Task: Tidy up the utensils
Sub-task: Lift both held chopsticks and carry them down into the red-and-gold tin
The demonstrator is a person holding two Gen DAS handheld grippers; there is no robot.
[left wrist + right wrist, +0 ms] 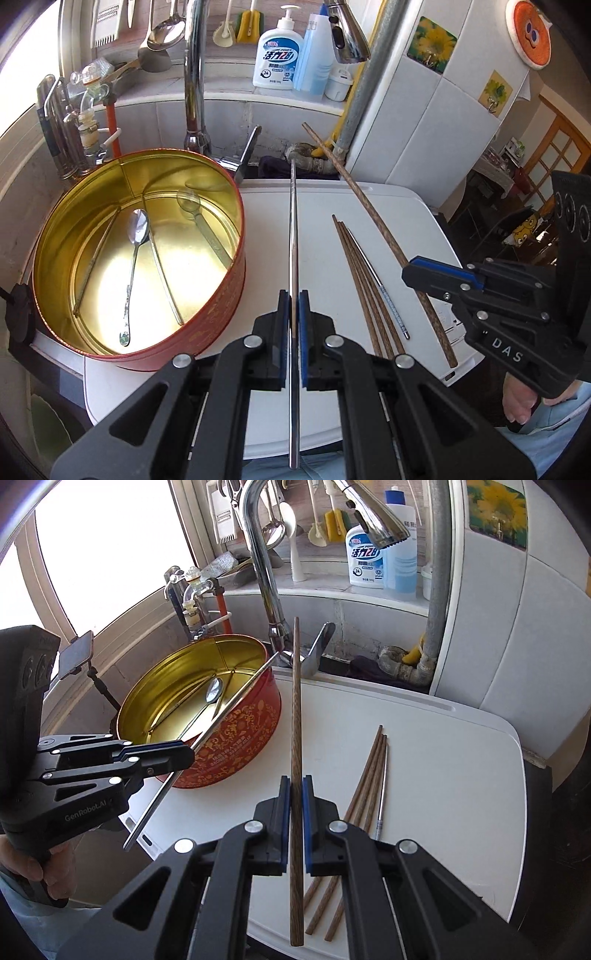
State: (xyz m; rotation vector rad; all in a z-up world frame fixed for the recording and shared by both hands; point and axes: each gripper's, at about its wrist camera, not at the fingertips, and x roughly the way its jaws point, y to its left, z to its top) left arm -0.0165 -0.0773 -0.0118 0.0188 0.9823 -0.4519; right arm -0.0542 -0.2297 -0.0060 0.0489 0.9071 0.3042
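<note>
My left gripper (pixel 294 317) is shut on a metal chopstick (pixel 294 236) and holds it above the white board; it also shows in the right wrist view (pixel 184 755). My right gripper (pixel 295 805) is shut on a wooden chopstick (pixel 296 716), held above the board; it shows in the left wrist view (pixel 413 271) too. Three wooden chopsticks (pixel 364 288) and one metal chopstick (pixel 380 284) lie on the white board (pixel 321 229). A round tin (pixel 140 254), gold inside with dividers, stands at the left and holds two spoons (pixel 137 229).
A chrome tap (pixel 194 74) rises behind the tin. Soap bottles (pixel 277 55) stand on the ledge behind. A grey pipe (pixel 369 74) and a white tiled wall (pixel 443 129) are at the back right. A phone on a stand (pixel 75 653) is at the left.
</note>
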